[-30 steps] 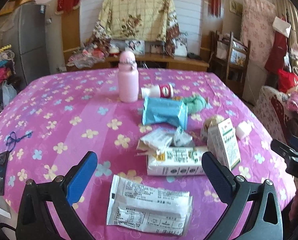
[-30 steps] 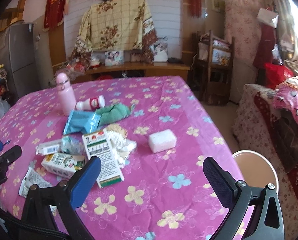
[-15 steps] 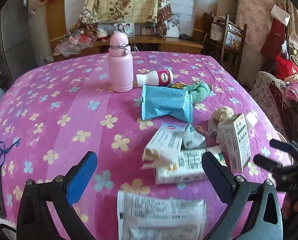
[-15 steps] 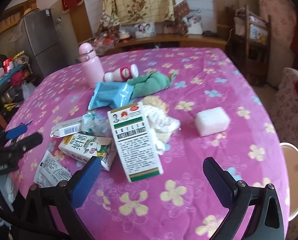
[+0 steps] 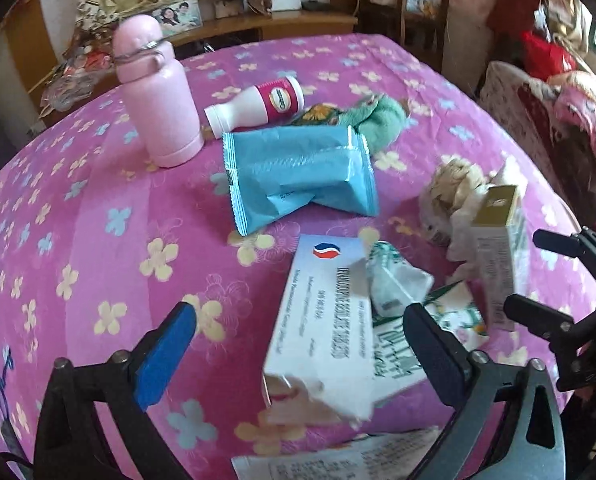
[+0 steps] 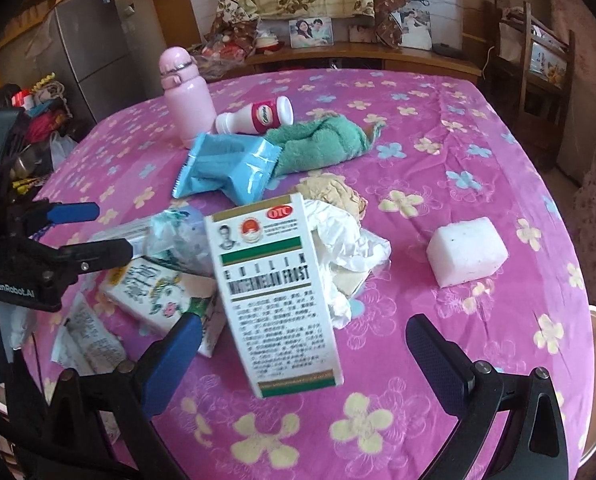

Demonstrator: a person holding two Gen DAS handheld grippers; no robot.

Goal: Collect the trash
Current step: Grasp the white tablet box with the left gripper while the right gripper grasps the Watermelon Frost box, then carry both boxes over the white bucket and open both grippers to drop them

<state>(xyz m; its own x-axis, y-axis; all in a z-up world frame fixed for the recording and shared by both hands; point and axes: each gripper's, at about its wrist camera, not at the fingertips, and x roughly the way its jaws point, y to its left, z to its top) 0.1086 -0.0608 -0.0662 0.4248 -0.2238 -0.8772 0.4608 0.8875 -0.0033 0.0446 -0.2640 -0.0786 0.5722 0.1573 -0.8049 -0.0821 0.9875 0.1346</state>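
With both claws spread and empty, the medicine box (image 6: 276,300) lying between the right gripper (image 6: 301,354) fingers should be straddled squarely and pinched across its narrow width.

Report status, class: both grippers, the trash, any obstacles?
Left gripper open over white carton. Right gripper open around medicine box. Nothing grasped; tissue crowds box.

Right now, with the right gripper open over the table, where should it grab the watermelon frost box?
Grip the watermelon frost box across its narrow width near the bottom end, coming from the near edge. It stands long and thin between the right gripper fingers, and crumpled tissue crowds its far end.
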